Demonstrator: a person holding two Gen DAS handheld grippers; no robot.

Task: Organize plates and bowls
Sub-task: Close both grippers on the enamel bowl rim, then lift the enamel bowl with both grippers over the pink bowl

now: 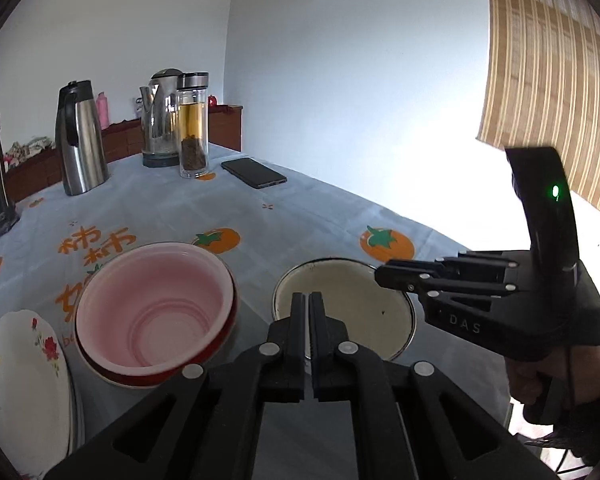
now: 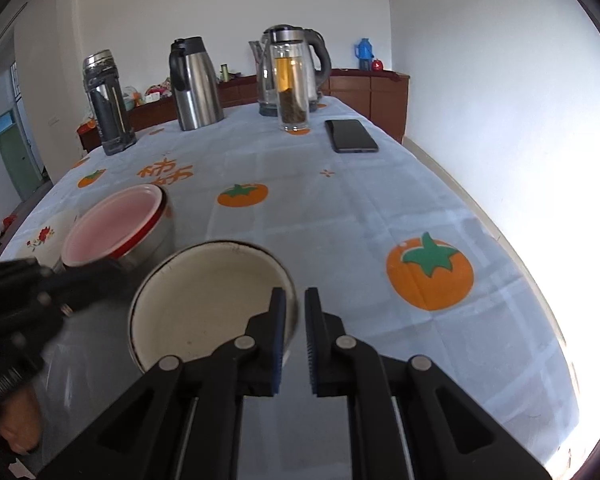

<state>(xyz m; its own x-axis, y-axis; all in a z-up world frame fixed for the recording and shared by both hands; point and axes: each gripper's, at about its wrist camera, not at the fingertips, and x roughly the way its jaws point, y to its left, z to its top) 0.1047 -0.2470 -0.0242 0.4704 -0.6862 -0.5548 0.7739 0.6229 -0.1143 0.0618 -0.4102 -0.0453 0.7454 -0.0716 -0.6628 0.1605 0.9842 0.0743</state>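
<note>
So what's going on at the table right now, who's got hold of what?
A person holds tongs in each hand over the cream enamel bowl. The right tongs straddle its near rim with a narrow gap, not clearly clamped. The left tongs are shut and hold nothing, just above the same bowl. The pink bowl sits nested in a red-rimmed one, beside the floral plate.

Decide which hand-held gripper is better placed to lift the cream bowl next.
Right. The right hand-held gripper is slightly open with the cream bowl rim between its fingers; the left hand-held gripper is nearly shut at the near rim.
</note>
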